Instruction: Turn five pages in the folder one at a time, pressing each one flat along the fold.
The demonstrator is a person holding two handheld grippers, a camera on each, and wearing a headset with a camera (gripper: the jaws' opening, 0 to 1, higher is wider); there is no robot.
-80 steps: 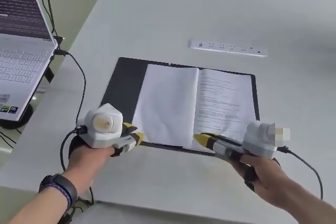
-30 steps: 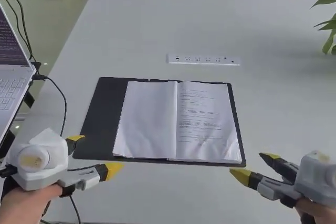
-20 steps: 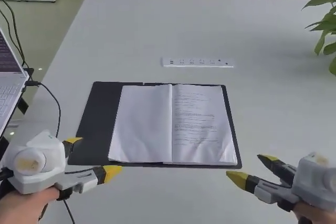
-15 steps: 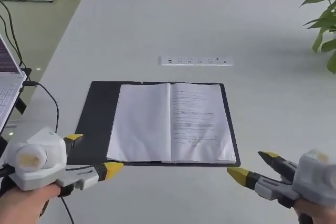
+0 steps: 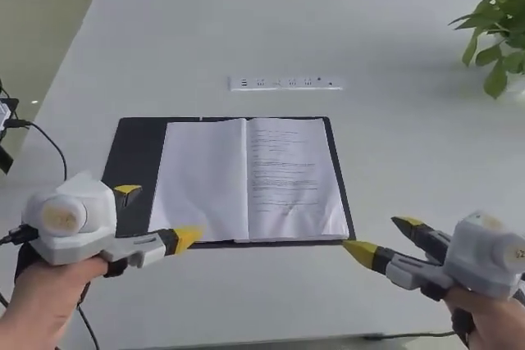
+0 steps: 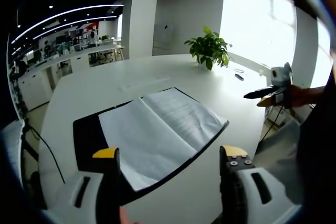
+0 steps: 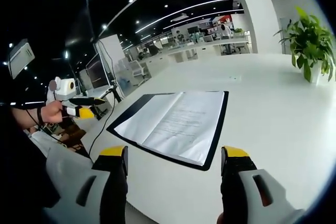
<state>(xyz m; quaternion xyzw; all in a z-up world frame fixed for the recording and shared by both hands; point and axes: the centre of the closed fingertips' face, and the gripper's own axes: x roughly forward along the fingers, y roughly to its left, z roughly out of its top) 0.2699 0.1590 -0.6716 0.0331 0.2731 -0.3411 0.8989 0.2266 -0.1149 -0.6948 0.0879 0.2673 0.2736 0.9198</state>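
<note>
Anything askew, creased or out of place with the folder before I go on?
Nothing stands out. The folder lies open and flat on the table, with the left page and right page lying flat. The left hand-held gripper and right hand-held gripper are open, holding nothing.

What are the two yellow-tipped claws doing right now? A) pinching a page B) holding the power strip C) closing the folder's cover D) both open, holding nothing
D: the left gripper and right gripper both have jaws spread, nothing between them.
</note>
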